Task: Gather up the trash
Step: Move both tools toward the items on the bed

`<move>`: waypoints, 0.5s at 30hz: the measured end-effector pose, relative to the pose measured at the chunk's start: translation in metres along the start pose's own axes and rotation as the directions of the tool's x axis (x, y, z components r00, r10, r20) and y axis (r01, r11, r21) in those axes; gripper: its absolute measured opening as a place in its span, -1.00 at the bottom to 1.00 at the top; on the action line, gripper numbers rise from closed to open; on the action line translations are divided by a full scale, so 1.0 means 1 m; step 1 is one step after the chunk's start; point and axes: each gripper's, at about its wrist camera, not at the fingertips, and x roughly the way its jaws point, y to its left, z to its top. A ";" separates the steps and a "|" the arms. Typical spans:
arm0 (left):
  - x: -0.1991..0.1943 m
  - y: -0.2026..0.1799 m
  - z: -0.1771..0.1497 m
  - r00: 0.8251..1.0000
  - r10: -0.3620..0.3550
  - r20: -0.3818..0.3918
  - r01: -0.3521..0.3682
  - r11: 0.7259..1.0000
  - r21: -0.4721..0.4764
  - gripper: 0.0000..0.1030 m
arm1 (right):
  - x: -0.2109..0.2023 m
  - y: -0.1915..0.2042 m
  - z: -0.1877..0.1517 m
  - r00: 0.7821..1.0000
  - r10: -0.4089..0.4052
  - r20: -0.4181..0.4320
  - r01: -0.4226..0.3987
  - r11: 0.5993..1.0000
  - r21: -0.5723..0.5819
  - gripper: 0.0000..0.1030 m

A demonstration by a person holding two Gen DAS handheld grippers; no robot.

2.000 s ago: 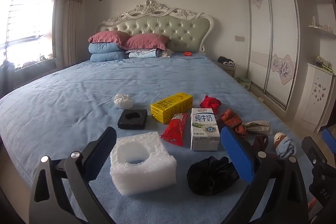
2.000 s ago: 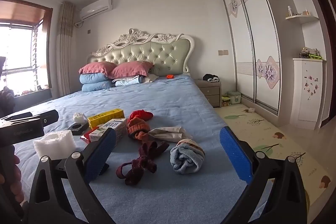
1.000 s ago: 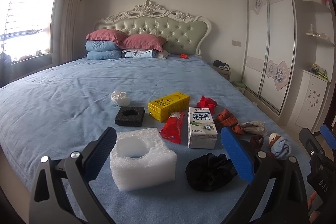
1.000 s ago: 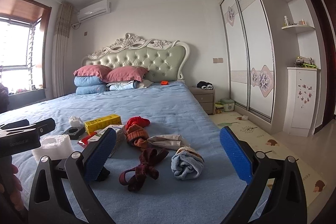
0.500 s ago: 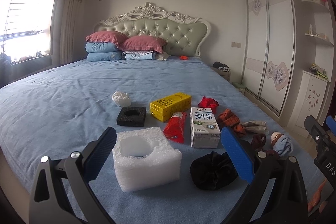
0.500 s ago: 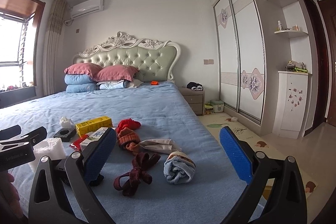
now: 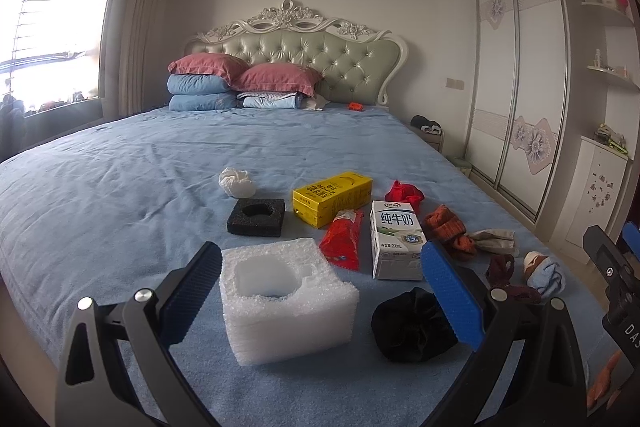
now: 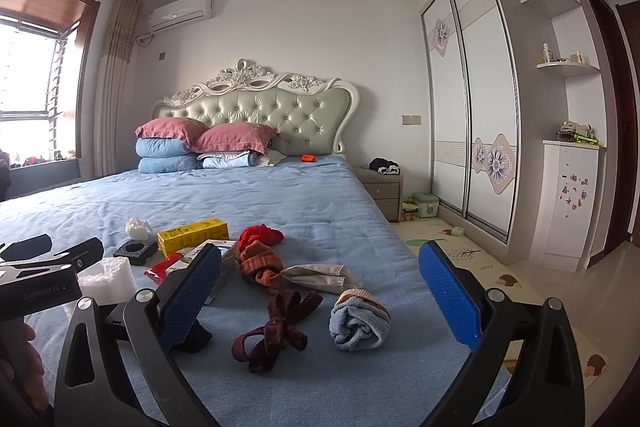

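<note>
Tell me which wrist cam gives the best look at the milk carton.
Left wrist. The milk carton lies in full view there, printed front and top readable, just beyond the open left gripper. In the right wrist view only a sliver of it shows, mostly hidden behind a finger of the right gripper.

The left gripper (image 7: 320, 291) is hanging wide open above the bed (image 7: 120, 195), its fingers framing a white foam block (image 7: 288, 311), with a milk carton (image 7: 396, 245) lying just beyond, right.

At the upper left of the frame, pink pillows (image 7: 244, 71) lie on the blue bed (image 7: 120, 179); a wardrobe (image 7: 516, 67) stands at right.
</note>
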 end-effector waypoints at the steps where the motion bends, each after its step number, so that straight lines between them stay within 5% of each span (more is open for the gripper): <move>1: 0.001 0.001 0.000 1.000 -0.003 -0.005 0.003 1.000 -0.004 0.93 | 0.000 0.001 -0.001 1.000 0.004 0.001 -0.004 1.000 -0.002 0.85; 15: 0.002 -0.002 -0.002 1.000 0.004 -0.003 -0.004 1.000 0.016 0.93 | 0.002 0.008 -0.004 1.000 0.008 -0.005 -0.008 1.000 -0.022 0.85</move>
